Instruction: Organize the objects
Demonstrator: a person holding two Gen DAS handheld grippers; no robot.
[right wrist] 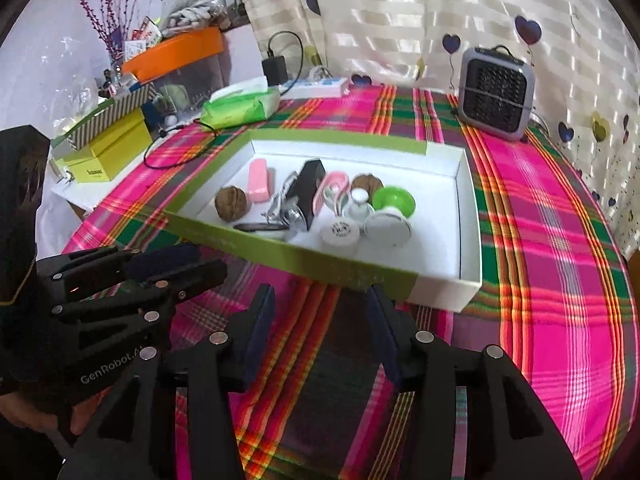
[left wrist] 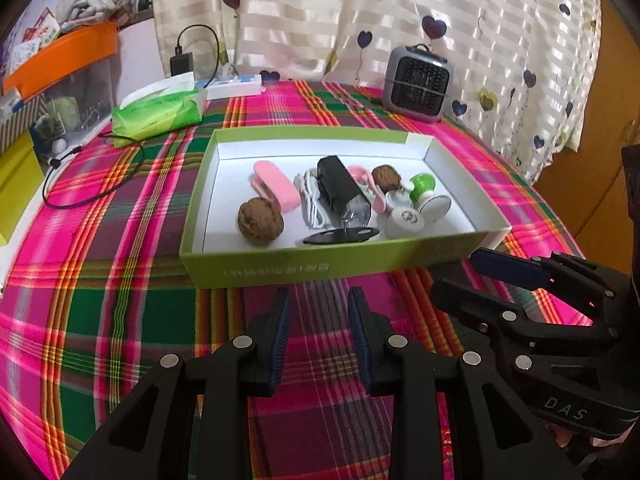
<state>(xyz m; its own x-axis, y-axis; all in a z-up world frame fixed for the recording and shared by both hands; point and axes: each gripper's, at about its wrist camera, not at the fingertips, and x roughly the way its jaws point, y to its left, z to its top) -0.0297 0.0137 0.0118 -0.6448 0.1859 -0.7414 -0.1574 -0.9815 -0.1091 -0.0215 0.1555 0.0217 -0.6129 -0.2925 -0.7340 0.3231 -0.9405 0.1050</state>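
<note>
We hold both claws, left (left wrist: 318,300) and right (right wrist: 320,300), parted and empty before the box (left wrist: 320,266) on the bench, where the walnuts (left wrist: 260,221) and clips sit gathered for sorting.

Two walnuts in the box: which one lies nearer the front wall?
The left walnut, alone beside the pink case. The other walnut sits farther back, right of the black box, by the green cup.
</note>
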